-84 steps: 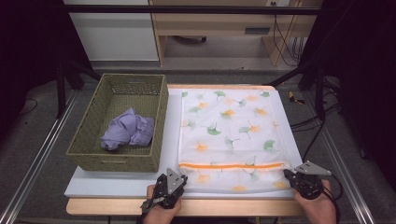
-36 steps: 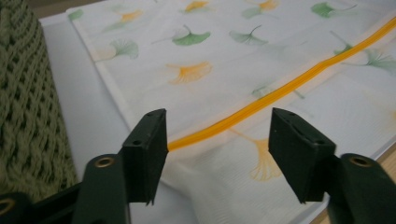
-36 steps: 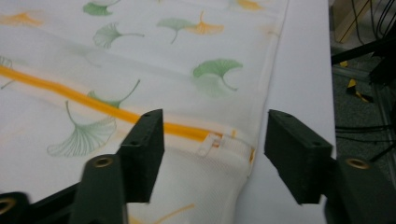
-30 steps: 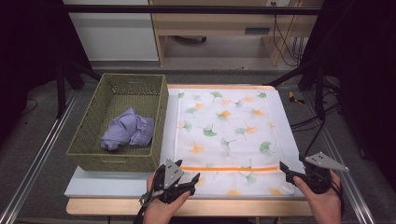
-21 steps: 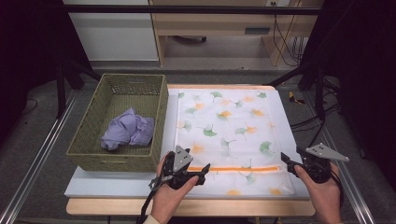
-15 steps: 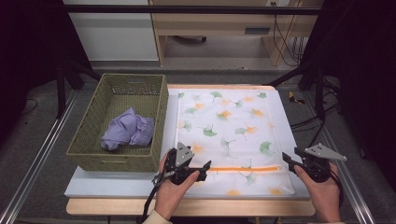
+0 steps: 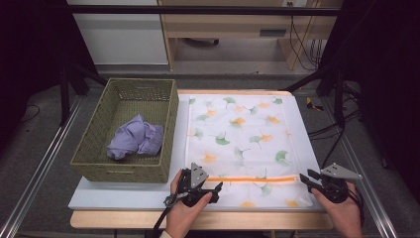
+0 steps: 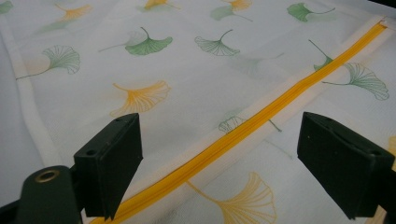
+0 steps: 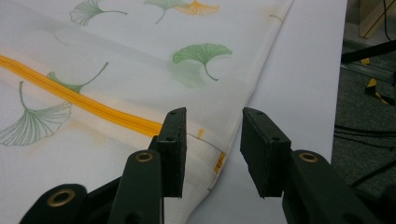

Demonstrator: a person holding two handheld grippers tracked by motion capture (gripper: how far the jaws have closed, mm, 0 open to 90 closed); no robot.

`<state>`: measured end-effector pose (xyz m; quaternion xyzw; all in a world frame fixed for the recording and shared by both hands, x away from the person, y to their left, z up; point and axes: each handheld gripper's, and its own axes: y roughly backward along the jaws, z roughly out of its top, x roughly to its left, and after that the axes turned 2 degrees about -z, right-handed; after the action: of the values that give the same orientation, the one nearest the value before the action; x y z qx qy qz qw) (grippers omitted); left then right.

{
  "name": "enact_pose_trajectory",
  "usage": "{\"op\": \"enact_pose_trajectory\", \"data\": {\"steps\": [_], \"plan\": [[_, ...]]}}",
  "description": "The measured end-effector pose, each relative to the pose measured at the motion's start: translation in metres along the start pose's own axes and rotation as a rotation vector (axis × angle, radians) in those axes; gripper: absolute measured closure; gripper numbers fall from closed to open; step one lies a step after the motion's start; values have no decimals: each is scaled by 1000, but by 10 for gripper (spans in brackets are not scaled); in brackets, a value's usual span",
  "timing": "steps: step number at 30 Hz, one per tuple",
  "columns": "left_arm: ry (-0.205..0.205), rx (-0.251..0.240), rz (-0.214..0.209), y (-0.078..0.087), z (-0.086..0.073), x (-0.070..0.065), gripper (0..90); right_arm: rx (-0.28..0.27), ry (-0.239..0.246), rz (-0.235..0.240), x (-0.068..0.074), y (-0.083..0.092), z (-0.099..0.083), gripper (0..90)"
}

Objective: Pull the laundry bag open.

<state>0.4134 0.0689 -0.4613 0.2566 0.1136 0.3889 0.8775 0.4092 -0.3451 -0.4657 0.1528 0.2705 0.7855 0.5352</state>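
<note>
A white cloth point(image 7: 237, 134) printed with green and orange ginkgo leaves lies flat on the table, an orange zipper point(image 7: 257, 179) running across near its front edge. My left gripper point(image 7: 217, 192) hovers over the zipper's left end, open. In the left gripper view its jaws point(image 8: 219, 135) straddle the zipper point(image 8: 280, 107) with nothing pinched; they have widened within the last second. My right gripper point(image 7: 306, 177) is at the zipper's right end. In the right gripper view its jaws point(image 9: 214, 126) have just been closing, a gap remains, and the cloth's edge lies under them unpressed.
A woven olive basket point(image 7: 124, 171) stands left of the cloth with a crumpled lilac cloth point(image 7: 134, 139) inside. A strip of bare white tabletop point(image 7: 124, 196) shows in front of the basket. Dark stands and cables sit beyond the table's right side.
The left hand moved right and forward onto the cloth beside the zipper. The right hand came down toward the zipper's right end, and its jaws narrowed.
</note>
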Motion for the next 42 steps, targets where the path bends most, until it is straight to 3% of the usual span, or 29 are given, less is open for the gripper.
{"op": "enact_pose_trajectory", "data": {"steps": [9,25,34,35,37,42], "plan": [[-1,-7,-2,4,0,-1,147,14,-19,23,-7,-2,-9,576],[-5,-8,-25,4,-1,-7,158,93,-9,45,0,-14,-11,540],[-2,-20,-28,6,1,-9,169,114,33,22,6,-14,-7,715],[-5,-19,-30,6,1,-9,170,127,58,14,10,-15,-5,784],[-8,-15,-33,5,1,-10,176,134,88,2,12,-16,-3,819],[-7,-15,-38,5,2,-10,194,128,85,-9,14,-15,2,850]]}}
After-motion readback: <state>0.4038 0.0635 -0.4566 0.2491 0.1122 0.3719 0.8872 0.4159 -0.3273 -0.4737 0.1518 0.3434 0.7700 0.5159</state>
